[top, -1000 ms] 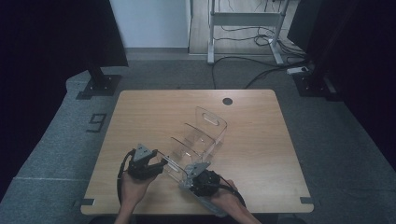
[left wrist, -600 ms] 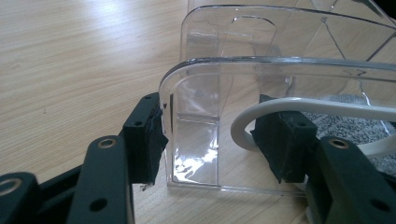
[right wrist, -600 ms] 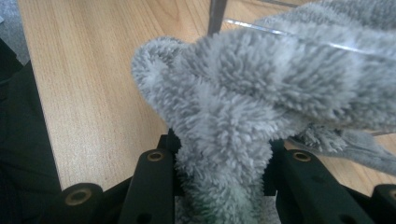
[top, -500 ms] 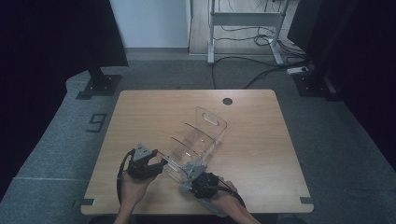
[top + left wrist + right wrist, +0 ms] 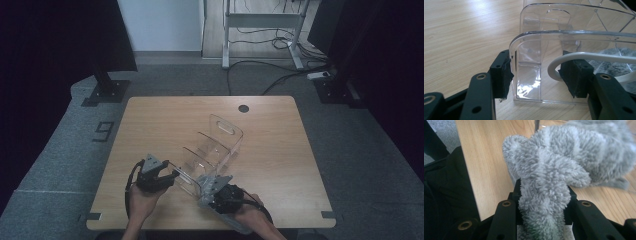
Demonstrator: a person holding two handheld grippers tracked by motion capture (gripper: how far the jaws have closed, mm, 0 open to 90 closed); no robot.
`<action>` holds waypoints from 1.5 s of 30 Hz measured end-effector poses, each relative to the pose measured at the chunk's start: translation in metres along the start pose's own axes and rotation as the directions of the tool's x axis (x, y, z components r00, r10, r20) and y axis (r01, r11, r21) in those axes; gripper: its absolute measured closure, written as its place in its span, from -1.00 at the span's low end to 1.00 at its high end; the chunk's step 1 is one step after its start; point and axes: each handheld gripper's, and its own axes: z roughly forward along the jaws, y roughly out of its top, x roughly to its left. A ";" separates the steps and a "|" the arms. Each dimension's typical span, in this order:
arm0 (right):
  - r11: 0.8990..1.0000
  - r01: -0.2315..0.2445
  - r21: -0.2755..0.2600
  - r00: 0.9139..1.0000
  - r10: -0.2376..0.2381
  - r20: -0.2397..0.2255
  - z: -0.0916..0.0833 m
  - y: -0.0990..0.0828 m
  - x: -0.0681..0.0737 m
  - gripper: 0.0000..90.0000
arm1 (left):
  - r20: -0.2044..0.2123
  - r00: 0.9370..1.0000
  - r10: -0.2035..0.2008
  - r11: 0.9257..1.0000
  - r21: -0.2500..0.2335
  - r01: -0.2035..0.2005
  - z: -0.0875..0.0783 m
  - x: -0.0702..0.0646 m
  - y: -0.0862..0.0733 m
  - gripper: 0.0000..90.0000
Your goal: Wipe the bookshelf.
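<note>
High view: one wooden table [image 5: 280, 150] is seen, bearing one clear plastic organiser [image 5: 212, 150] that runs from the table's middle toward the near edge. Three upright panels can be counted in it along with its far end wall, which is pierced by one handle slot. Two grippers are held at its near end, one in each hand. The left gripper [image 5: 172, 176] is set at the organiser's near left corner; in the left gripper view its two black jaws are closed on that end, one pad [image 5: 505, 75] pressed against the outside of the curved corner wall and the other pad [image 5: 574, 76] seen through the clear plastic, beside one white cable [image 5: 584, 58]. The right gripper [image 5: 212, 187] is placed just beside the organiser's near right end. In the right gripper view its jaws are clamped narrowly on one grey fluffy cloth [image 5: 554, 175], whose bunched fold is pinched between the pads while the rest lies on the table.
</note>
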 end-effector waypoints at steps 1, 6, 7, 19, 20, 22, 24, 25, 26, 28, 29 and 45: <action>1.000 -0.002 -0.001 1.000 0.002 0.003 -0.003 -0.001 0.000 0.46 | 0.000 1.000 0.000 1.000 0.000 0.000 0.000 0.000 0.000 -0.02; 1.000 -0.007 -0.008 1.000 0.007 0.006 -0.019 -0.008 -0.005 0.46 | 0.001 1.000 -0.001 1.000 -0.001 0.001 0.000 0.000 0.000 -0.02; 1.000 -0.013 -0.013 1.000 0.013 0.017 -0.021 -0.009 -0.005 0.46 | 0.001 1.000 -0.001 1.000 -0.001 0.001 0.000 0.000 0.000 -0.02; 1.000 -0.019 -0.016 0.999 0.020 0.042 -0.055 -0.019 -0.013 0.46 | 0.005 1.000 -0.003 1.000 -0.003 0.003 0.000 0.001 -0.001 -0.02; 1.000 -0.021 -0.015 0.999 0.022 0.049 -0.057 -0.019 -0.014 0.46 | 0.005 1.000 -0.002 1.000 -0.003 0.002 0.000 0.001 -0.001 -0.02; 1.000 -0.023 -0.016 0.998 0.024 0.057 -0.064 -0.021 -0.017 0.46 | 0.006 1.000 -0.003 1.000 -0.003 0.003 0.000 0.001 -0.001 -0.02; 0.999 -0.033 -0.020 0.998 0.034 0.057 -0.072 -0.022 -0.020 0.46 | 0.006 1.000 -0.003 1.000 -0.005 0.003 0.000 0.001 -0.001 -0.02; 0.999 -0.037 -0.023 0.997 0.038 0.061 -0.076 -0.023 -0.022 0.46 | 0.006 1.000 -0.003 1.000 -0.005 0.003 0.000 0.001 -0.001 -0.02; 0.999 -0.043 -0.026 0.996 0.044 0.073 -0.080 -0.023 -0.024 0.46 | 0.006 1.000 -0.003 1.000 -0.005 0.003 0.000 0.001 -0.001 -0.02; 0.999 -0.046 -0.022 0.995 0.047 0.088 -0.087 -0.025 -0.028 0.46 | 0.007 1.000 -0.003 1.000 -0.005 0.003 0.000 0.001 -0.001 -0.02; 0.998 -0.052 -0.023 0.994 0.054 0.091 -0.090 -0.025 -0.029 0.46 | 0.007 1.000 -0.003 1.000 -0.006 0.003 0.000 0.001 -0.001 -0.02; 0.985 -0.172 -0.027 0.962 0.174 0.208 -0.132 -0.048 -0.076 0.45 | 0.013 1.000 -0.001 1.000 -0.006 0.001 0.000 0.002 -0.001 -0.02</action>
